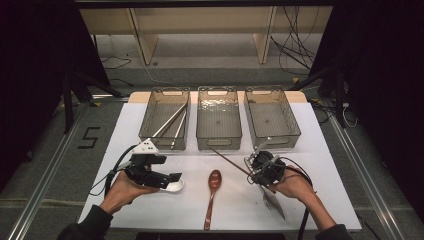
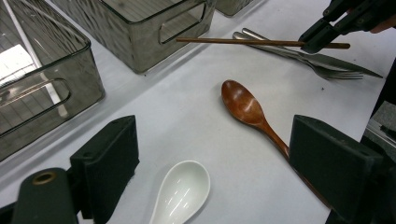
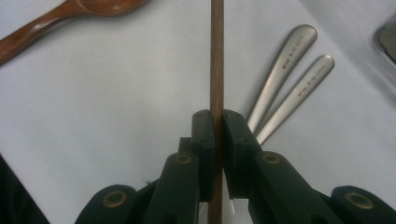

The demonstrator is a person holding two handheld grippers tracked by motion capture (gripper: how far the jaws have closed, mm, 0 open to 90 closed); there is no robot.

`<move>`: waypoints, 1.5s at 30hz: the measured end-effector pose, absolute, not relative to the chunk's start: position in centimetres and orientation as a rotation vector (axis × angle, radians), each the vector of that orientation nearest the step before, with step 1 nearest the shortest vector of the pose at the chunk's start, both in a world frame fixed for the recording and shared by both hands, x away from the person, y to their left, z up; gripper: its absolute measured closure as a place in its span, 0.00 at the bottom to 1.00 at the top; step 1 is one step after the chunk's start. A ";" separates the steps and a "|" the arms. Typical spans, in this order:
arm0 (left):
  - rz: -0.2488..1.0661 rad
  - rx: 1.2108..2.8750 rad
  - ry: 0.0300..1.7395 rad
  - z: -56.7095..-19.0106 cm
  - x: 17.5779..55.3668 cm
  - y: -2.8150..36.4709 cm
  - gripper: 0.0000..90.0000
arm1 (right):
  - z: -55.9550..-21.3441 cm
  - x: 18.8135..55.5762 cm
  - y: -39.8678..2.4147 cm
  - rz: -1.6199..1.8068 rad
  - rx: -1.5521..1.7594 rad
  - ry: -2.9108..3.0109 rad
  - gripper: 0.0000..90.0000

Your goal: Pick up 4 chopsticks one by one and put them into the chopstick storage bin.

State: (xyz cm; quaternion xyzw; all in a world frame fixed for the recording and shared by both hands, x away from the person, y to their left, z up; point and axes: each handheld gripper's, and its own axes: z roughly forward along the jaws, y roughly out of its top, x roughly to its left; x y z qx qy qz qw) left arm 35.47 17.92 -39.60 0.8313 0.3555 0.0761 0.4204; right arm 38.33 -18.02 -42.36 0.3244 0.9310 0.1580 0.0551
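Right gripper point(image 3: 217, 126), fingers point(image 3: 233, 140) pinching a wooden chopstick point(image 1: 227, 159) held just above the white bench point(image 1: 320, 200), in front of the middle basket point(image 1: 218, 142). Left gripper point(image 2: 210, 172), fingers point(image 2: 112, 158) spread over a white ceramic spoon point(image 2: 180, 193). A wooden spoon point(image 1: 212, 192) lies between the hands; metal cutlery point(image 3: 289, 88) rests beside the chopstick.

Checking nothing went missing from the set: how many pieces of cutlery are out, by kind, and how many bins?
Brown wooden chopstick, clamped in right tongs: 1
Pale chopsticks in left grey bin: 2
Brown wooden spoon: 1
White ceramic spoon: 1
Steel cutlery handles: 2
Grey plastic bins: 3
Total: 10
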 end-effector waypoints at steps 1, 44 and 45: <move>0.193 2.085 0.890 -39.6 35.5 17.9 0.17 | -42.3 38.2 -17.9 0.485 0.973 2.828 0.94; 0.119 2.392 0.570 -38.9 36.7 10.4 0.19 | -40.5 34.2 -13.4 0.530 0.564 2.950 0.94; 0.118 2.404 0.565 -39.0 36.7 10.1 0.19 | -40.5 34.2 -13.4 0.530 0.537 2.953 0.94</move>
